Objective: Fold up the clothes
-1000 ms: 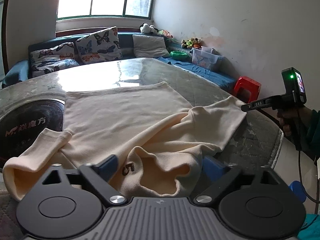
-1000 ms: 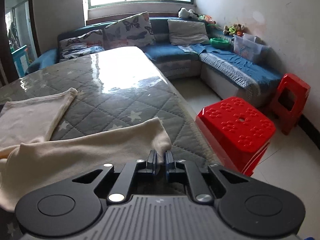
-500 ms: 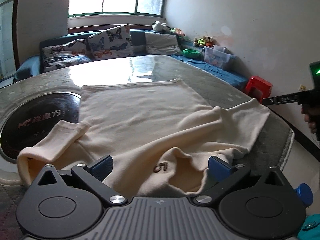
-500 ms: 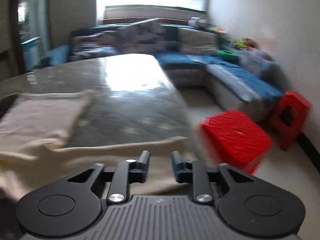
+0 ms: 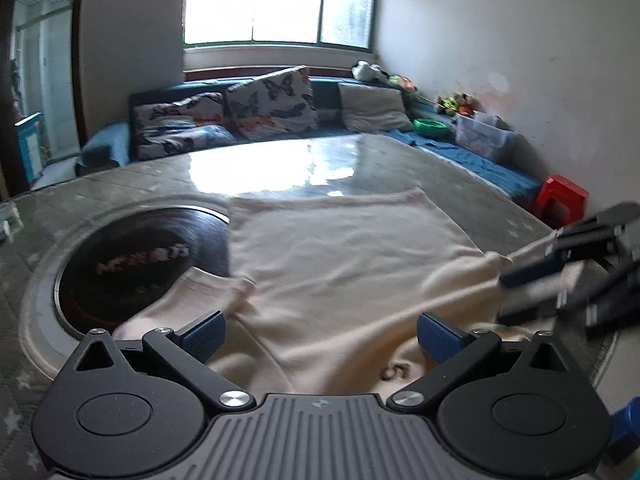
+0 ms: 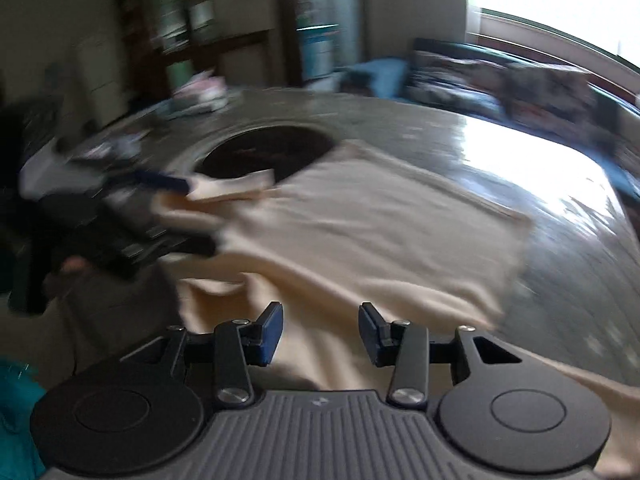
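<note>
The cream shirt (image 5: 344, 256) lies crumpled on the tabletop (image 5: 280, 168), sleeves loose. Both our jaws gape, holding nothing: left gripper (image 5: 320, 332) and right gripper (image 6: 320, 334) should each pinch a sleeve edge, then fold inward evenly.

Motion blur smears most of the right wrist view: the shelves (image 6: 180, 20) behind the table (image 6: 560, 240) are unreadable, and the left gripper (image 6: 132, 204) is a dark streak. In the left wrist view the right gripper (image 5: 568, 268) is blurred and cut by the frame edge. The cream garment (image 5: 340, 264) hides beneath both gripper bodies.
</note>
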Tool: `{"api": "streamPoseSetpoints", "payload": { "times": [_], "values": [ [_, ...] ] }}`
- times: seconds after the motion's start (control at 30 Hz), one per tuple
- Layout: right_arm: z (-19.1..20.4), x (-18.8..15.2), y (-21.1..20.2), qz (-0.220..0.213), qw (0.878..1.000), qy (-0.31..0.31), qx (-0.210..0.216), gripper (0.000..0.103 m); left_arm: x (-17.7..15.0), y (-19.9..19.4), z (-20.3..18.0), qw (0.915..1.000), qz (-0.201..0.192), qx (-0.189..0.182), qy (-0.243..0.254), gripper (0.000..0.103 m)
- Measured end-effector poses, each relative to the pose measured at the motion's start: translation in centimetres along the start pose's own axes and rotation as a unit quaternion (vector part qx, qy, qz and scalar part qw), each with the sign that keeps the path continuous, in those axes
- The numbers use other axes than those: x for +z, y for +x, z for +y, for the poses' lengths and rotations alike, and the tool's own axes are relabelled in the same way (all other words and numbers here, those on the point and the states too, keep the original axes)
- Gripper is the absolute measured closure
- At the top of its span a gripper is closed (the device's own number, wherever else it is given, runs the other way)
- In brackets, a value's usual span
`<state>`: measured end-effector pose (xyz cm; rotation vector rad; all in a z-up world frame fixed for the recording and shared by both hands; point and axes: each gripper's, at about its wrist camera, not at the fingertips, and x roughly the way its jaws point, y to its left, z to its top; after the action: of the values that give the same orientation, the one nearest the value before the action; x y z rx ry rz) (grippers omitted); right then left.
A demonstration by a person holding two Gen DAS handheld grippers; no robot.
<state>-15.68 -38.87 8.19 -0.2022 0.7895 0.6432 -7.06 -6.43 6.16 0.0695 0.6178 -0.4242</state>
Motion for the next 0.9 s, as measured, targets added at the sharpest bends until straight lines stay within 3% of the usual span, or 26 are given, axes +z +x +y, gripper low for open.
{"api": "streamPoseSetpoints", "payload": {
  "times": [0.17, 0.2, 0.3, 0.33, 0.4, 0.7, 0.9],
  "values": [
    [3.4, 0.5, 3.0, 0.029, 0.997, -0.07, 0.011, 0.067, 0.3, -0.4, 1.0, 0.9998, -0.004, 0.013, -0.012, 0.0],
    [3.5, 0.5, 3.4, 0.031, 0.997, -0.073, 0.005, 0.075, 0.2, -0.5, 1.1, 0.9998, -0.004, 0.014, -0.012, 0.0],
    [3.7, 0.6, 4.7, 0.04, 0.996, -0.082, -0.013, 0.086, 0.1, -0.5, 1.3, 0.9998, -0.003, 0.017, -0.011, 0.0],
    [3.7, 0.6, 4.8, 0.042, 0.995, -0.085, -0.016, 0.095, 0.1, -0.6, 1.4, 0.9998, -0.003, 0.018, -0.01, 0.0],
    [3.8, 0.5, 4.7, 0.045, 0.995, -0.087, -0.005, 0.098, 0.1, -0.5, 1.4, 0.9997, -0.001, 0.02, -0.011, 0.0],
    [5.9, -1.2, 3.6, 0.084, 0.986, -0.139, 0.043, 0.099, 0.7, 1.7, 0.6, 0.9995, 0.019, -0.009, -0.025, 0.0],
    [4.4, -0.1, 2.0, 0.058, 0.99, -0.113, 0.062, 0.089, 0.9, 3.5, -0.9, 0.999, 0.031, -0.033, 0.004, 0.0]
  ]
}}
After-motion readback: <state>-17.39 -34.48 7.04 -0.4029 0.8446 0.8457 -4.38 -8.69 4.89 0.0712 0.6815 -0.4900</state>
